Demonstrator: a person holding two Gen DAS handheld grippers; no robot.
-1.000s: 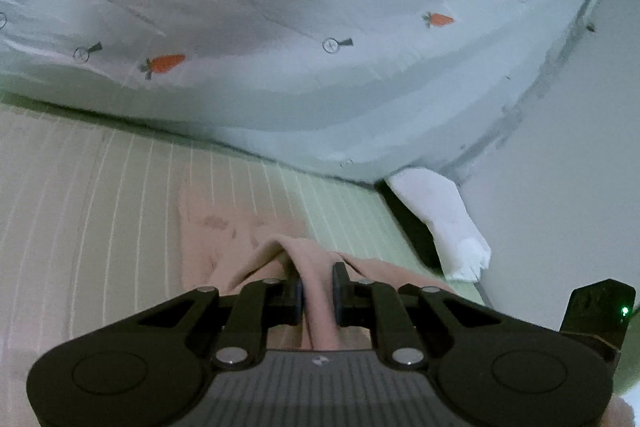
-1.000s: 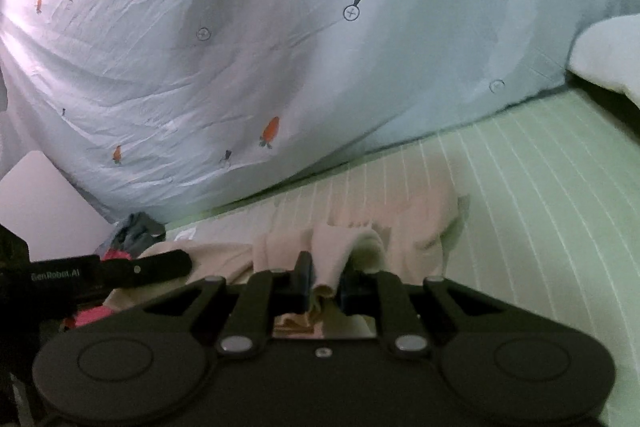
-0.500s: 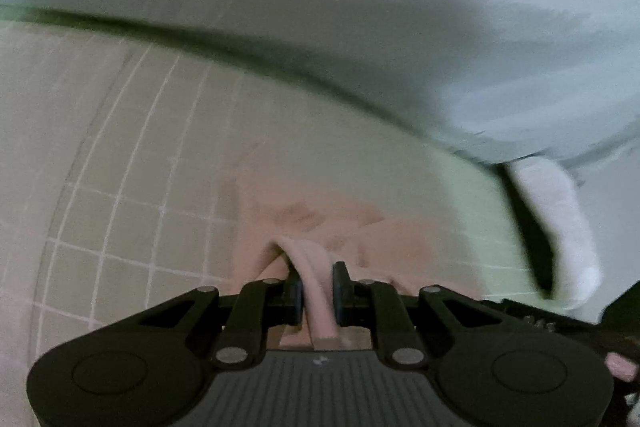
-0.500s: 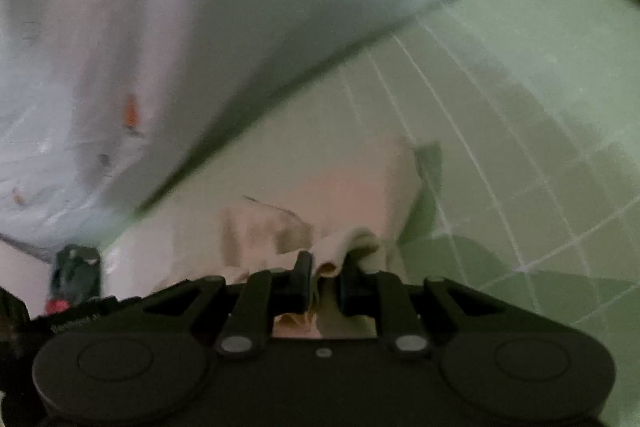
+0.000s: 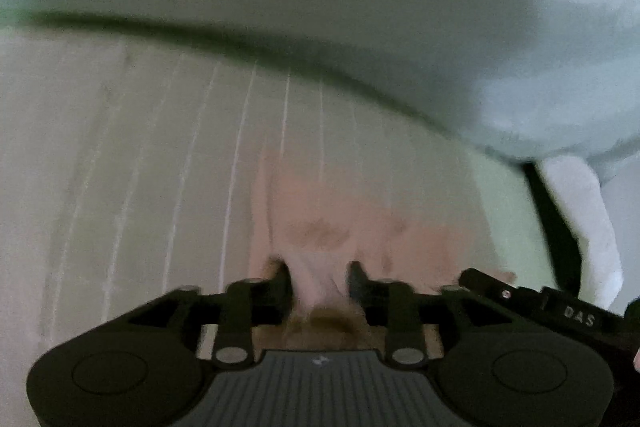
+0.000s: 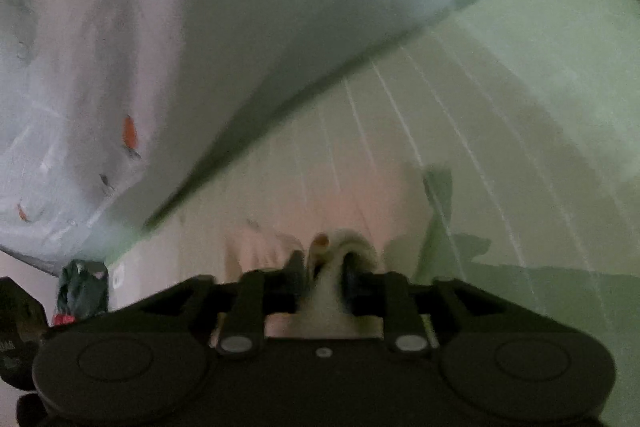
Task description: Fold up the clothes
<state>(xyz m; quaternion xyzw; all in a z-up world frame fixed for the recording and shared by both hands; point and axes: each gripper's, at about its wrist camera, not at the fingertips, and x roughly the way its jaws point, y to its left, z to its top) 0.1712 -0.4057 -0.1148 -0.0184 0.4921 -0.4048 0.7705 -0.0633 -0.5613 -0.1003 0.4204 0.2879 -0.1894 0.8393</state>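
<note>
Presently, garment look: a pale pink garment [image 5: 320,227] is seen, soft and rumpled, with a faint darker patch on its upper face; edges are blurred in both views.
Garment place: it is laid on the light green sheet with thin white stripes [image 5: 140,167], near the foot of the pale blue quilt printed with small carrots [image 5: 360,7]; one outer edge is seen lying flat on the sheet in the right wrist view [image 6: 360,195].
Raised folds: a bunched ridge of the cloth is drawn up between the fingers of each gripper, while the rest is spread on the sheet beyond them.
Left gripper [image 5: 318,275]: it is pointed steeply down at the bed; its jaws are opening, and a gap is seen between each pad and the pink fold that stands between them.
Right gripper [image 6: 322,267]: it is angled down over the garment likewise; its jaws are opening, a cream-pink fold is lodged between them, and whether the pads are pressed on it cannot be told through the blur.
Surroundings: a white cloth [image 5: 580,227] is seen at the bed's far right edge, and a dark bundle [image 6: 82,287] beside the quilt's corner in the right wrist view.
</note>
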